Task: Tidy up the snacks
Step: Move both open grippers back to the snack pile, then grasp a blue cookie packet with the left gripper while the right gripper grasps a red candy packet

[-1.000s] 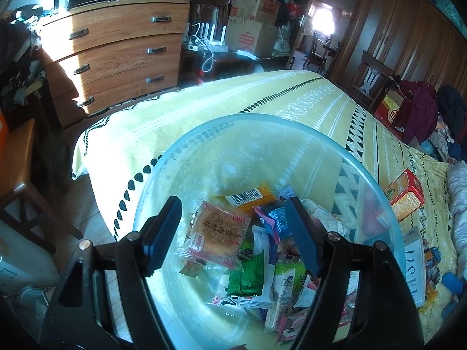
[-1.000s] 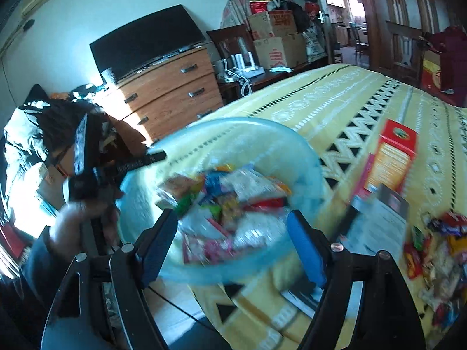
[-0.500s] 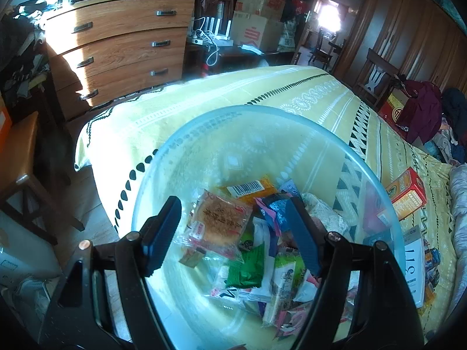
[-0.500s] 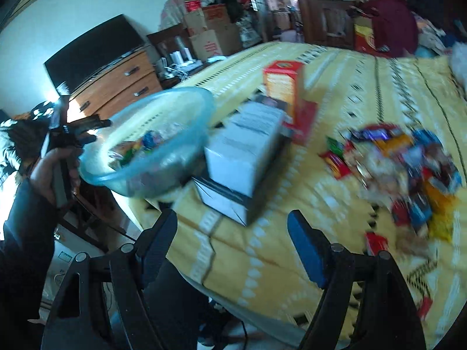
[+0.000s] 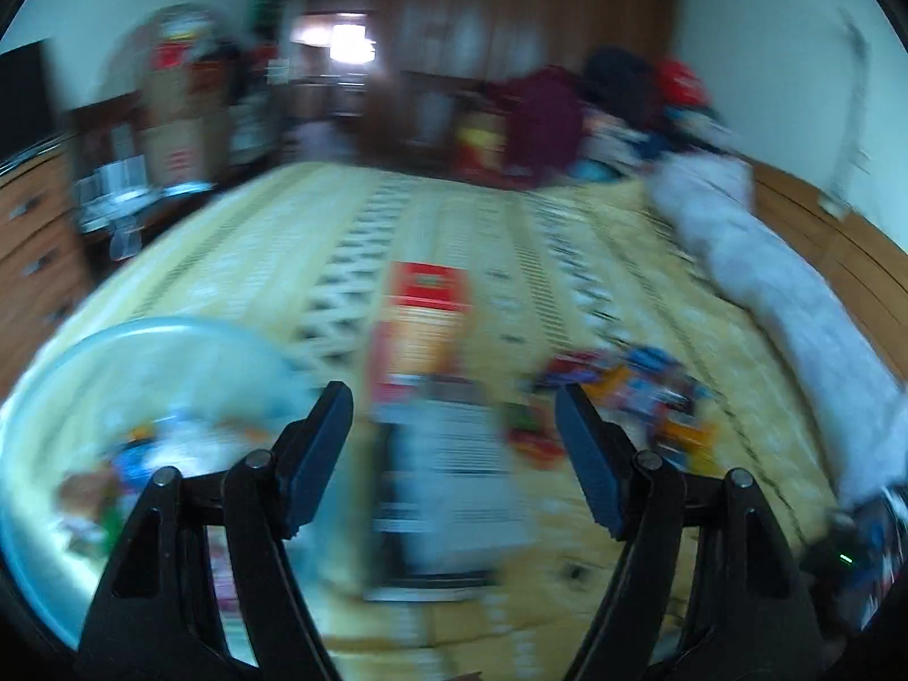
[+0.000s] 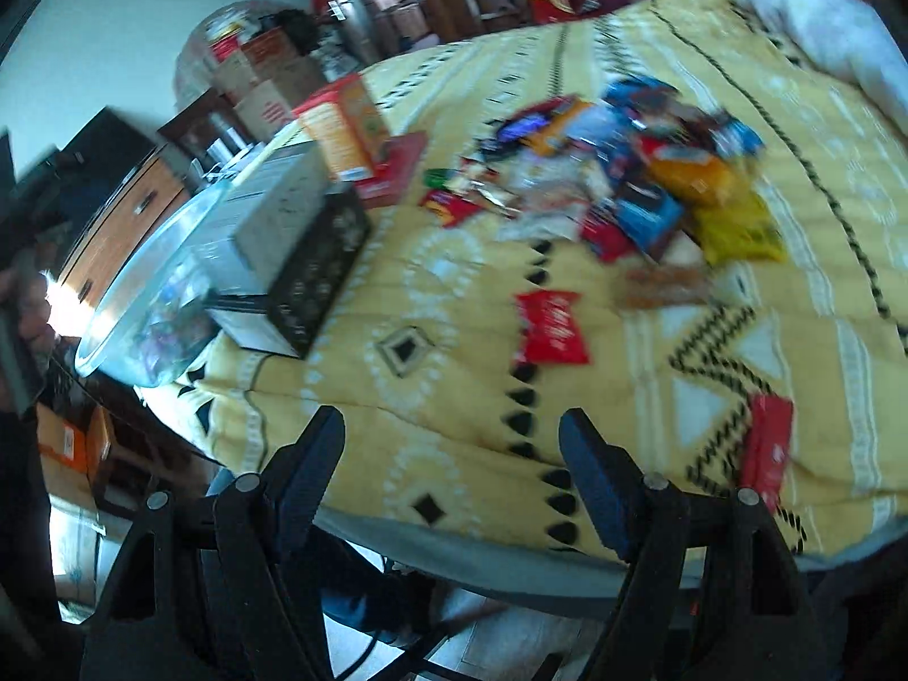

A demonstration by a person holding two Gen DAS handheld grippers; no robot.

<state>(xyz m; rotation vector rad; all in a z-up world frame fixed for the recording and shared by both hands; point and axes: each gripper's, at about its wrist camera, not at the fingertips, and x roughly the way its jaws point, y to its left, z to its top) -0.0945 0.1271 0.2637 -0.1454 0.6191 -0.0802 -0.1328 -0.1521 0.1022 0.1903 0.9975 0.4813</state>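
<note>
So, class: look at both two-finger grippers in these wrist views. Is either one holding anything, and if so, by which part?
Nothing is held. The left gripper and the right gripper both stand open with nothing between their fingers.

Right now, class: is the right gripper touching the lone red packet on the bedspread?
Apart. The right wrist view shows bare bedspread between the open gripper and packet.

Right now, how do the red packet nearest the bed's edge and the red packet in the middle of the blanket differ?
The edge packet is long, narrow and lies on the zigzag pattern. The middle packet is broader, with white print, and lies on plain yellow nearer the snack pile. Both are red, flat on the blanket and apart from the pile.
</note>
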